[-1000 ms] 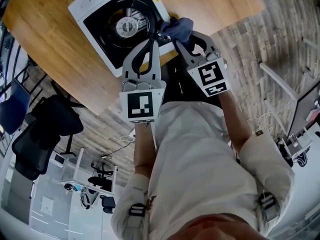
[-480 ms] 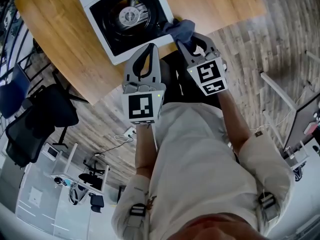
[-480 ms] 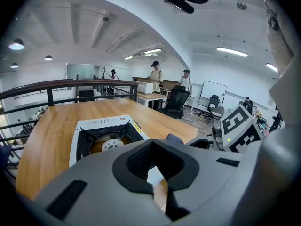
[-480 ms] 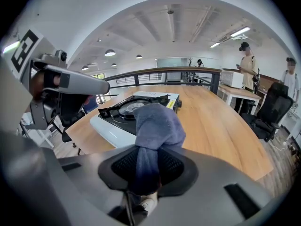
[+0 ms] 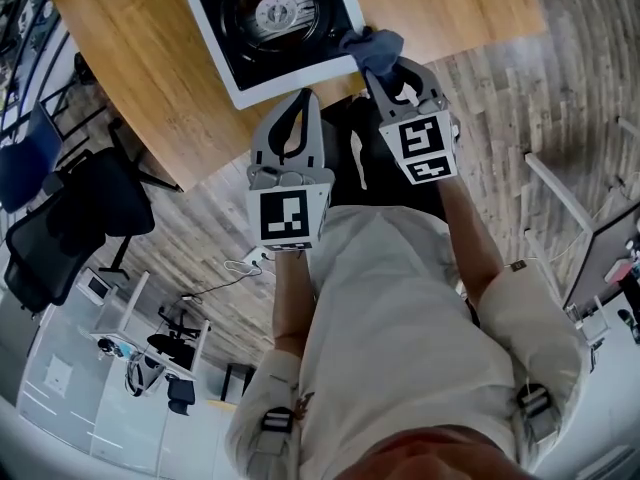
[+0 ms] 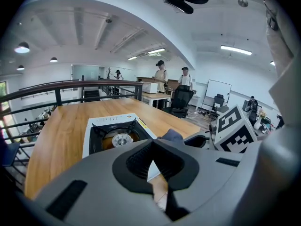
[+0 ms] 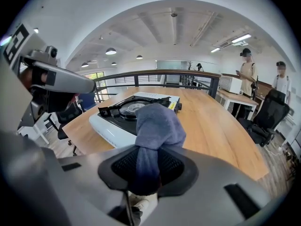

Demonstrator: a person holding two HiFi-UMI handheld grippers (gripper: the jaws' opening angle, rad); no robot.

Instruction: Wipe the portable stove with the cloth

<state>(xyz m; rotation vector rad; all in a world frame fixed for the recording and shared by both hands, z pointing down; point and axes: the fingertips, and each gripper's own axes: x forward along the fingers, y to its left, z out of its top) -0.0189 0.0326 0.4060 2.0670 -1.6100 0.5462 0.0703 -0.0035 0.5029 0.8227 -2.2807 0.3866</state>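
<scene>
The portable stove (image 5: 270, 18), white with a black top and round burner, sits on the wooden table (image 5: 150, 78) at the top of the head view. My right gripper (image 5: 384, 66) is shut on a blue-grey cloth (image 5: 372, 48) that hangs bunched by the stove's near right corner. In the right gripper view the cloth (image 7: 155, 131) stands up between the jaws, with the stove (image 7: 131, 109) just beyond it. My left gripper (image 5: 303, 96) is shut on nothing and hovers by the table's near edge, short of the stove (image 6: 117, 135).
Black and blue office chairs (image 5: 70, 218) stand left of the table on the wood-plank floor. Two people (image 6: 161, 79) stand by desks far behind the table. A black railing (image 7: 188, 76) runs along the table's far side.
Both grippers have drawn back toward me. The left one has come off the stove's front edge to the table edge. The cloth stays held by the stove's corner.
</scene>
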